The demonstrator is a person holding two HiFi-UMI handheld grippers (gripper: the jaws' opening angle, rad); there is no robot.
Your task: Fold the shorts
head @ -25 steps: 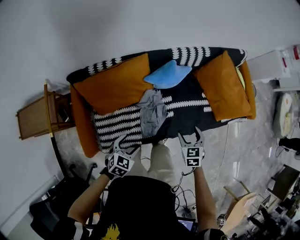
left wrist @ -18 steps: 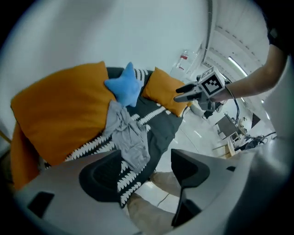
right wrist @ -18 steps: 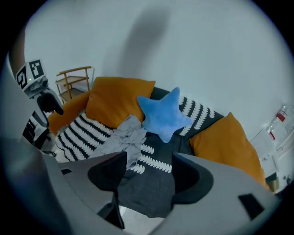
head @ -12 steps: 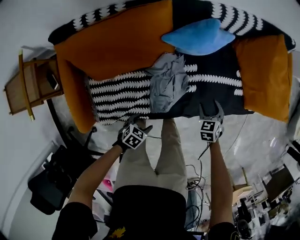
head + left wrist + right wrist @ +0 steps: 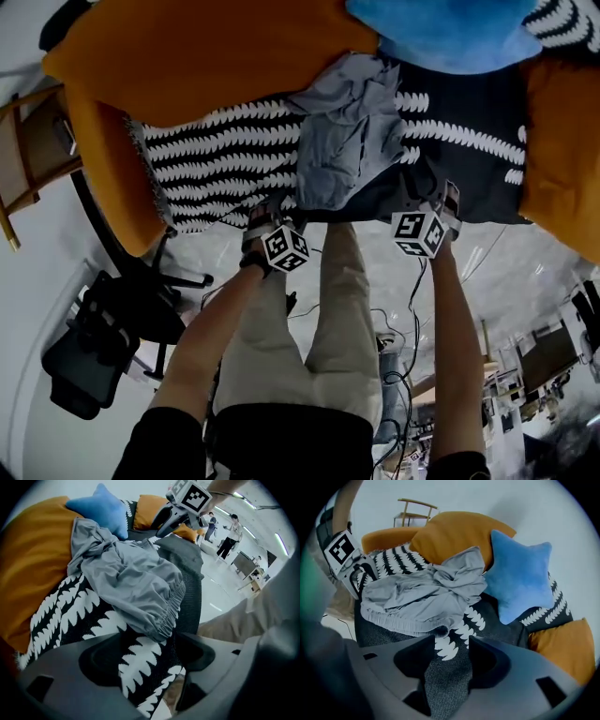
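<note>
Grey fabric: the shorts [image 5: 347,131] are seen crumpled in a heap on the sofa seat, not folded. They lie on the black-and-white patterned throw [image 5: 216,159], with the elastic waistband turned toward the seat's front edge.

Surroundings:
- A blue star cushion [image 5: 441,33] is set just behind the shorts, against the backrest.
- Orange cushions [image 5: 206,56] are placed at either side of it. The left one is close to the heap's rear edge.
- A wooden chair [image 5: 28,159] is seen beyond the sofa's left arm.
- A black chair base [image 5: 122,319] and cables [image 5: 394,347] are noted on the floor.
- The person's beige trousers [image 5: 319,319] are pressed up to the sofa front, between the two forearms.

Pose: both forearms are stretched forward and both claws are pointed steeply down at the seat's front edge.

Left gripper [image 5: 267,214]: held just short of the waistband. The jaws are spread, and only throw is seen between them in the left gripper view. Nothing is clamped.

Right gripper [image 5: 433,195]: held over dark throw just right of the heap. Its jaws have just been closing but are parted, with only throw between them and the shorts' edge just past the tips. Nothing is gripped.
</note>
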